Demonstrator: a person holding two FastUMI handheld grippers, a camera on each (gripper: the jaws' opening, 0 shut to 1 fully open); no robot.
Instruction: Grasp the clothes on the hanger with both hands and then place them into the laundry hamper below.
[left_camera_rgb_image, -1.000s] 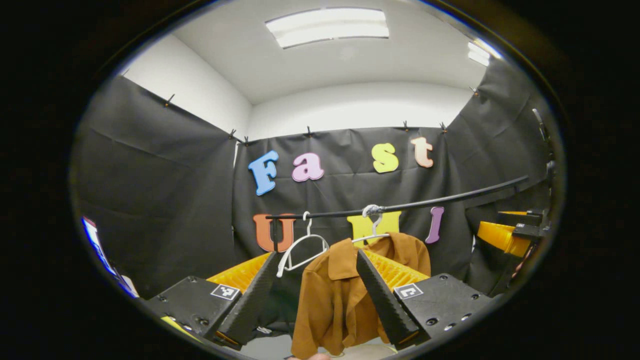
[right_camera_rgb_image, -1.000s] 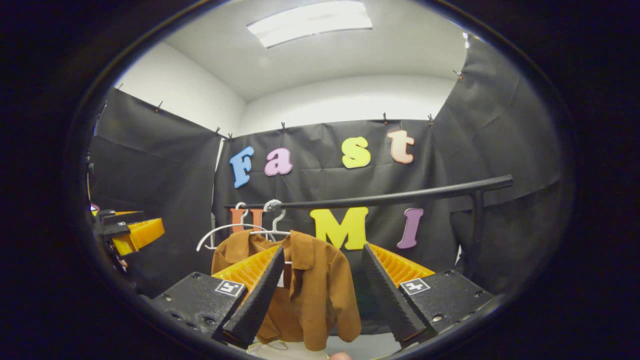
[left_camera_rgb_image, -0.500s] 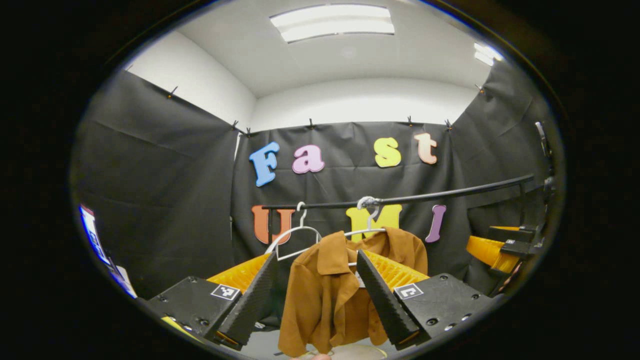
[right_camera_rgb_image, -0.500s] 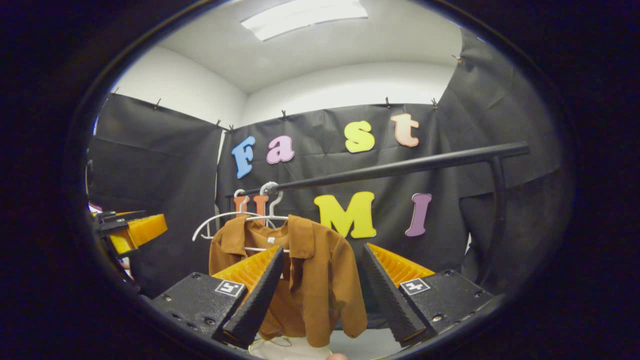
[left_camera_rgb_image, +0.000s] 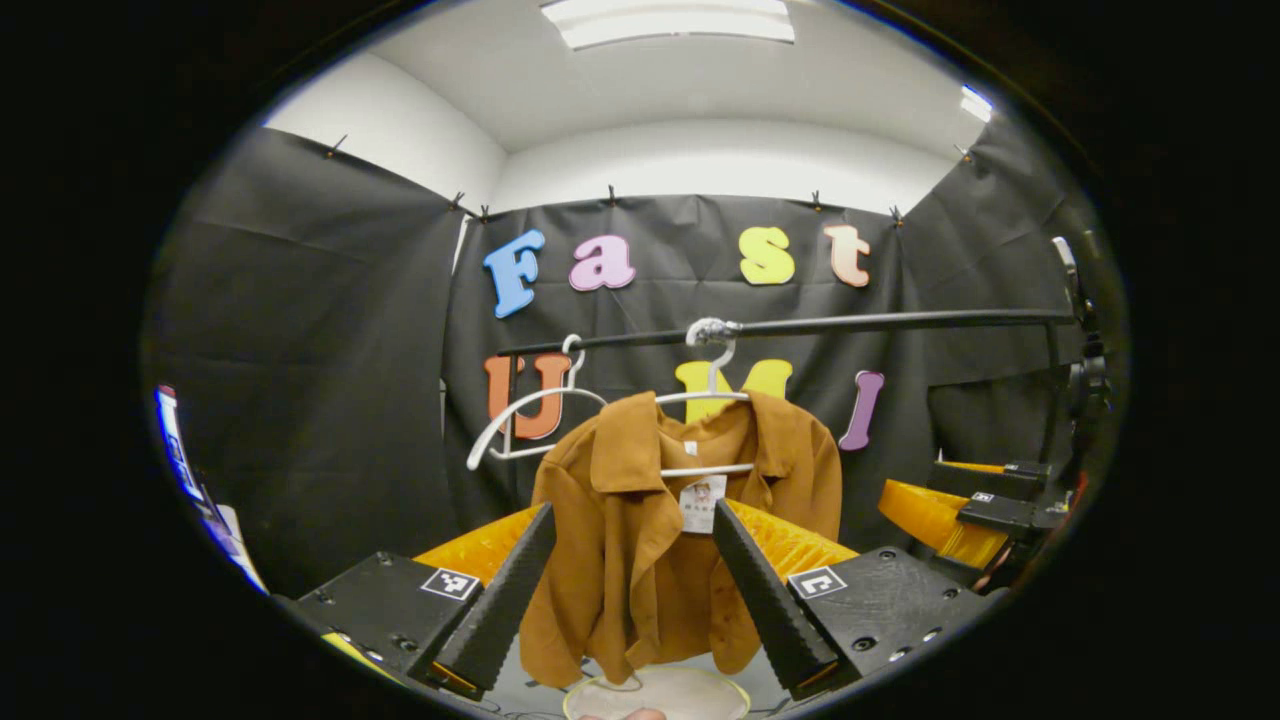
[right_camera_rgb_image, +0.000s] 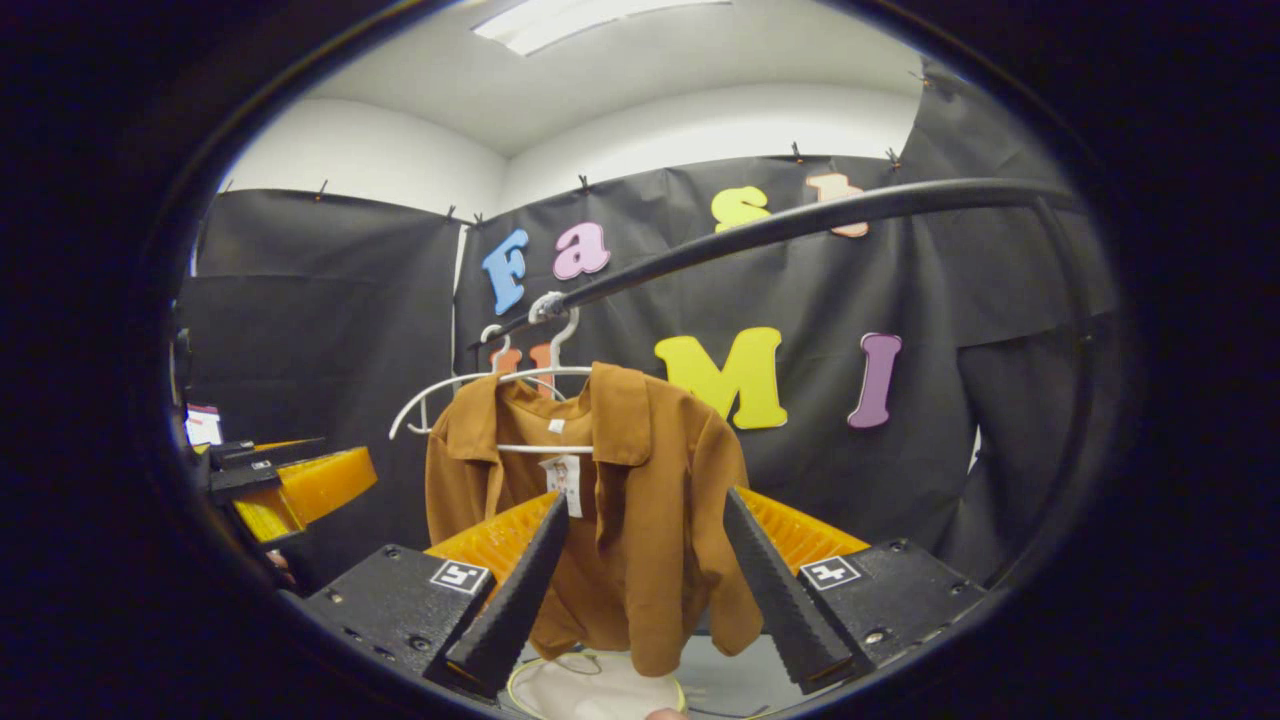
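Note:
A brown shirt (left_camera_rgb_image: 640, 560) (right_camera_rgb_image: 640, 520) hangs on a white hanger (left_camera_rgb_image: 712, 392) (right_camera_rgb_image: 540, 375) from a black rail (left_camera_rgb_image: 850, 322) (right_camera_rgb_image: 800, 220). A paper tag dangles at its collar. In the left gripper view my left gripper (left_camera_rgb_image: 633, 507) stands open, with the shirt's front seen between its fingers, farther off. The right gripper (right_camera_rgb_image: 645, 496) is open too, facing the shirt's right shoulder and sleeve. Each gripper shows at the edge of the other's view, the right gripper (left_camera_rgb_image: 960, 500) and the left gripper (right_camera_rgb_image: 290, 480). The round pale hamper (left_camera_rgb_image: 655, 695) (right_camera_rgb_image: 590, 695) sits below the shirt.
An empty white hanger (left_camera_rgb_image: 515, 425) (right_camera_rgb_image: 440, 390) hangs on the rail to the left of the shirt. The rail's upright post (left_camera_rgb_image: 1050, 390) stands at the right. Black cloth walls close the booth on three sides.
Both grippers have come closer to the shirt and tipped down, so shirt and rail sit higher and larger. The hamper's rim has come into sight below. Both stay open.

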